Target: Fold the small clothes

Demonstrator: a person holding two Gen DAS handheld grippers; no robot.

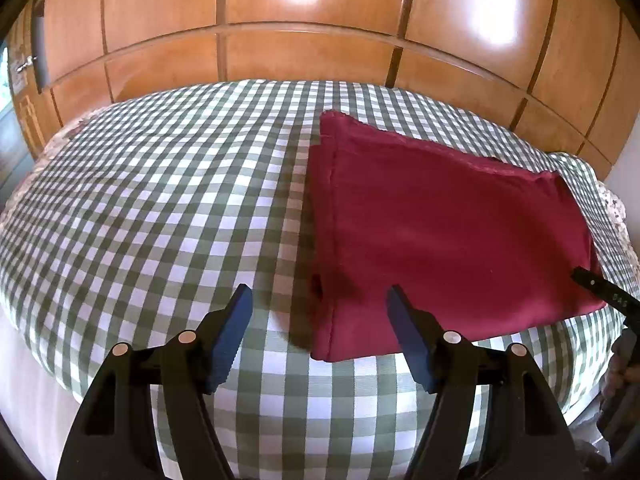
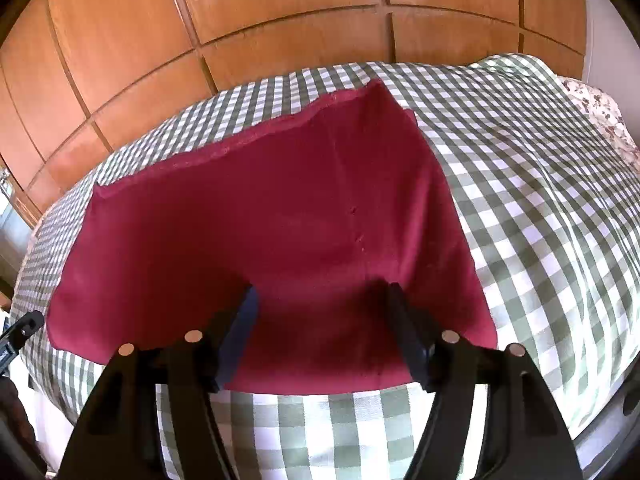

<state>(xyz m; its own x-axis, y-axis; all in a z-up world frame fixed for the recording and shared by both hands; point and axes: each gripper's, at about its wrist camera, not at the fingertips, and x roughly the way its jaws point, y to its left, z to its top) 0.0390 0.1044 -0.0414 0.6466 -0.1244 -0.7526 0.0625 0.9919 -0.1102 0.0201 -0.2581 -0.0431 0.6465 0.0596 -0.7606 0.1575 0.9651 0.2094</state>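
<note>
Two grippers hang over one red cloth (image 1: 448, 236) lying flat on a green-checked sheet (image 1: 160, 200). Cloth occupies the right half of the sheet in the left wrist view; its near edge sits close to the sheet's front drop, its far hemmed edge lies short of the wooden panels (image 1: 304, 8) behind. Left of the cloth, a broad stretch of bare check runs to the bed's rounded edge. In the right wrist view, open check also extends to the right of the cloth (image 2: 280, 232), rumpled in long folds, with a floral fabric (image 2: 600, 112) at the far corner.

Layering of the cloth cannot be judged with certainty; a seam runs along its left side and a small dark gap shows near that seam. Fisheye rims cut off both front corners of the bed.

Left gripper (image 1: 320, 300): fingers spread wide, holding nothing, poised above the cloth's near left corner; contact cannot be confirmed. Right gripper (image 2: 322, 298): fingers likewise wide apart, nothing pinched, over the cloth's near edge; its tip (image 1: 600, 284) shows at the cloth's right corner in the left wrist view
</note>
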